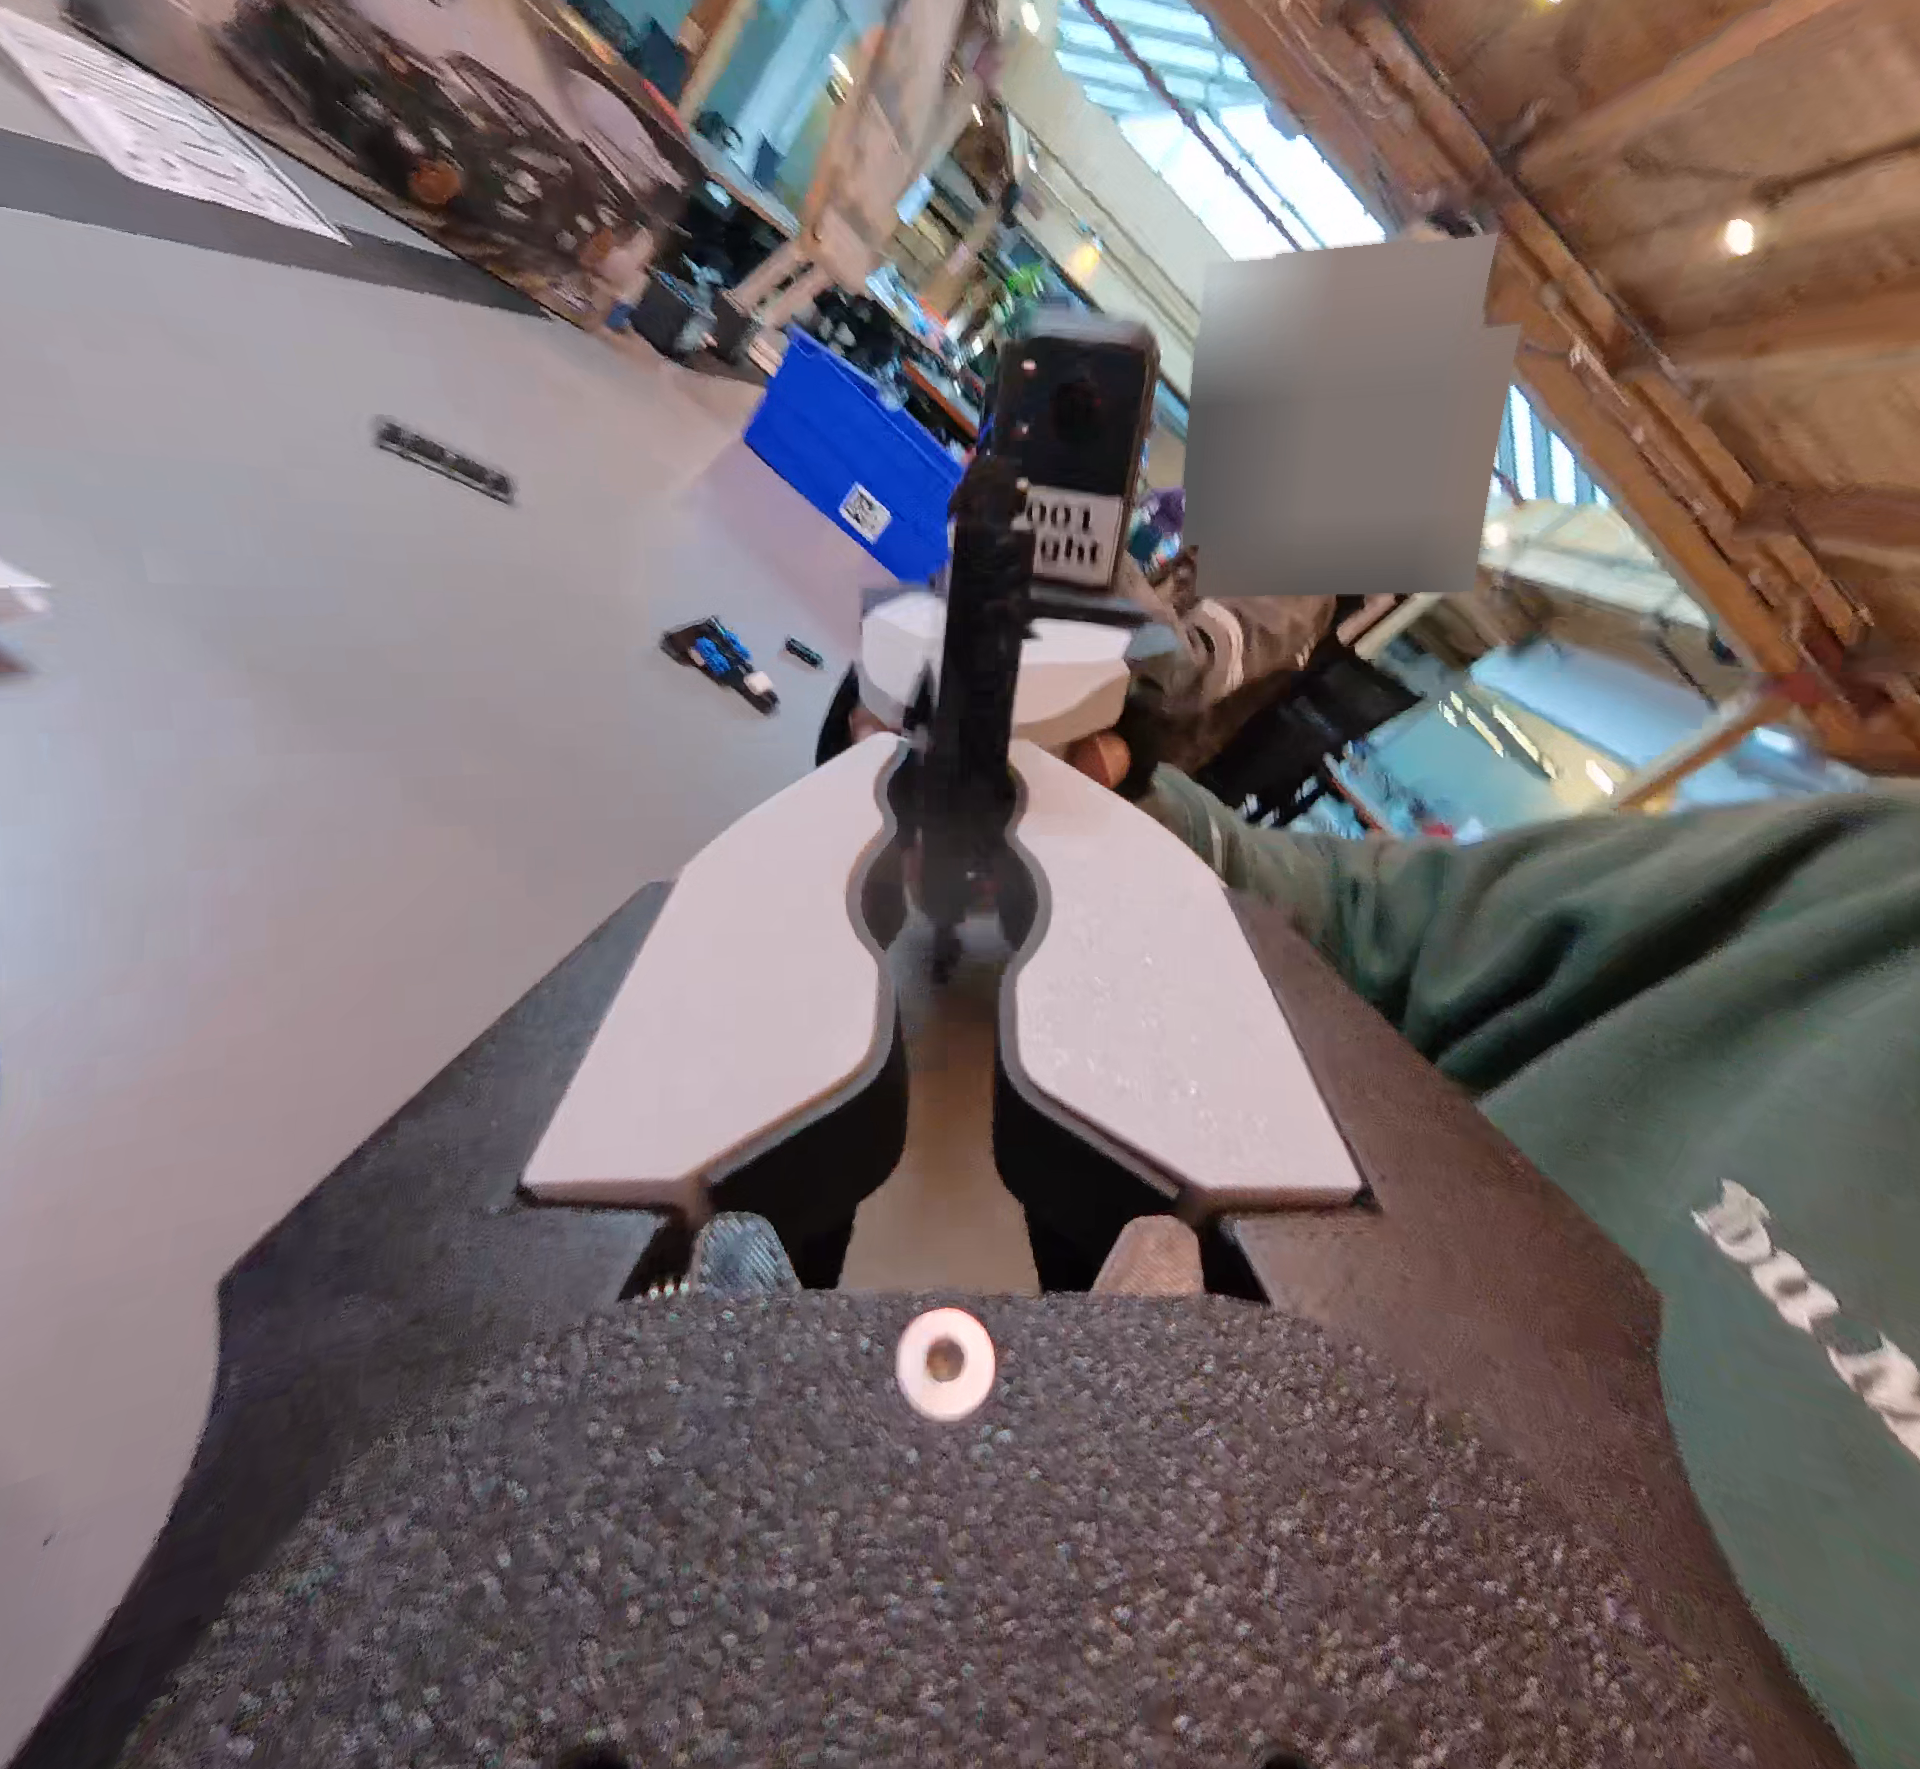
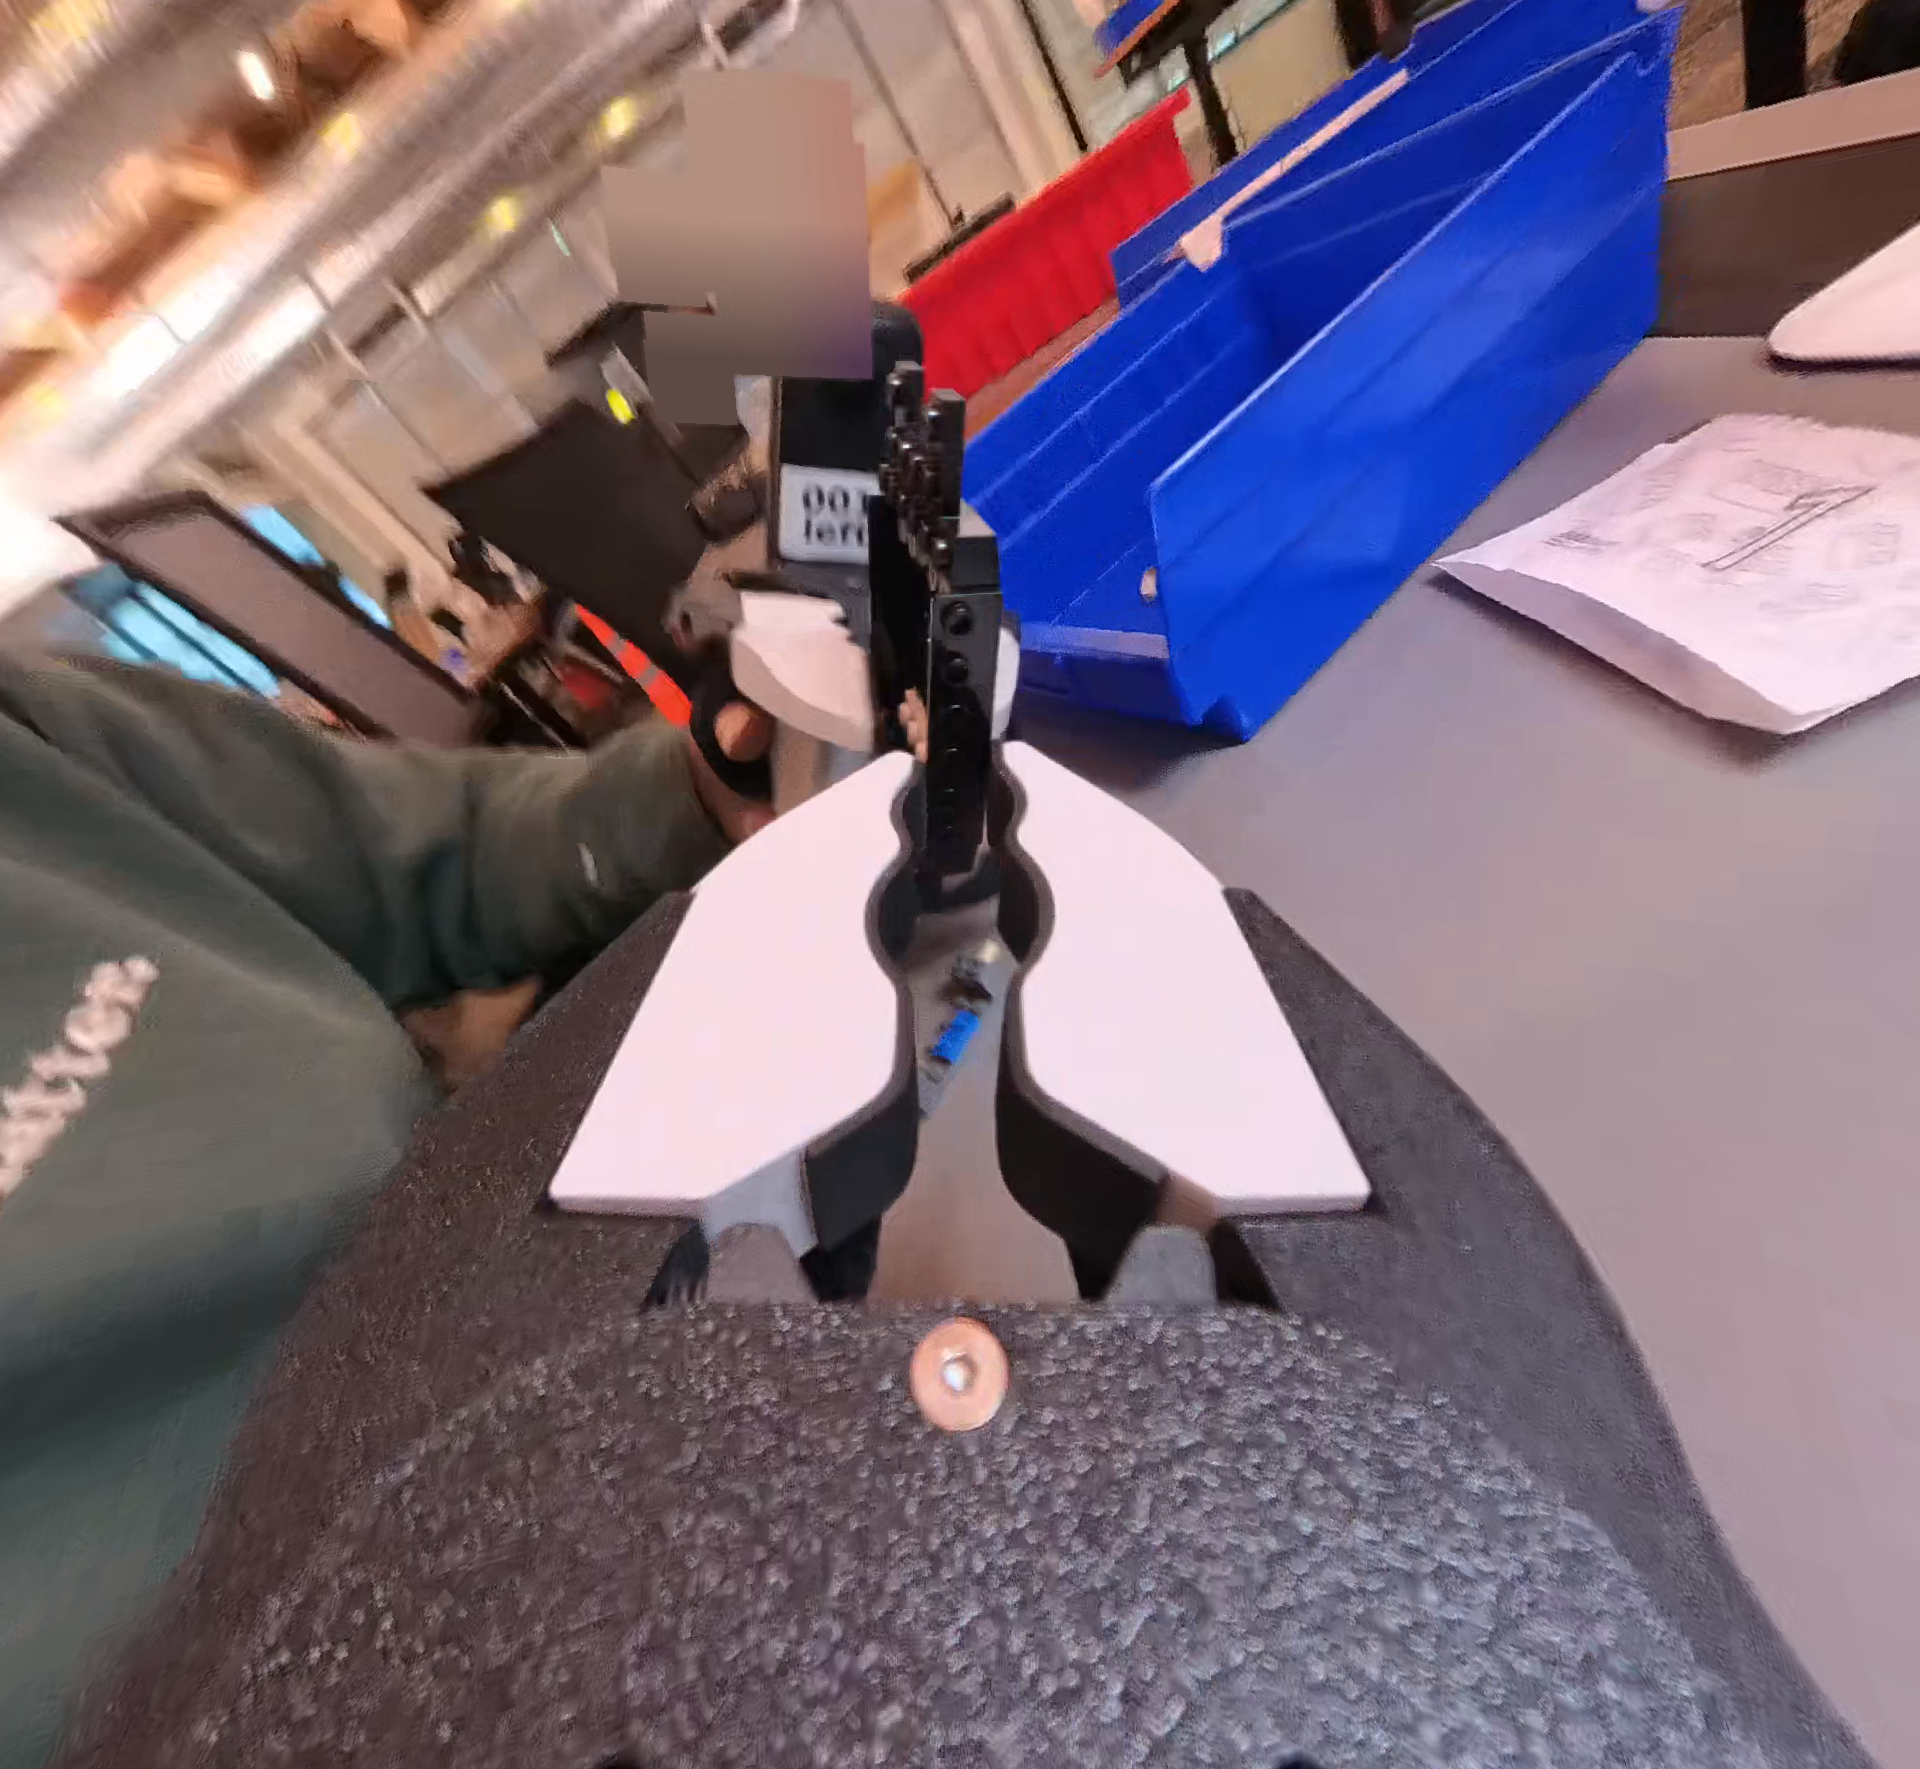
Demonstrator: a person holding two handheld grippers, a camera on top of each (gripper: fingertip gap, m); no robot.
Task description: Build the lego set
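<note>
Grey tabletop (image 1: 312, 680) fills the left of the left wrist view, in a workshop hall with timber beams overhead. At its far left edge lies a printed sheet (image 1: 156, 130) beside a dark picture-covered box (image 1: 416, 109). Further right, a few small black-and-blue parts (image 1: 717, 654) sit loose on the surface, with a blue bin (image 1: 852, 462) behind them.

In the centre, the left gripper (image 1: 951, 846) has its white fingers closed on the near end of a black studded brick assembly (image 1: 971, 680), which is held up off the table. The right gripper (image 2: 951, 836) faces it and clamps the other end of the same assembly, so the piece spans between the two claws. A green sleeve (image 1: 1558, 940) crosses on the right.

In the right wrist view, that sleeve is on the left. The black piece stands in the middle, a beam with round holes topped by studs, pinched between the fingers. To the right are a red bin (image 2: 1049, 254), the blue bins and a second printed sheet with line drawings (image 2: 1714, 566).
</note>
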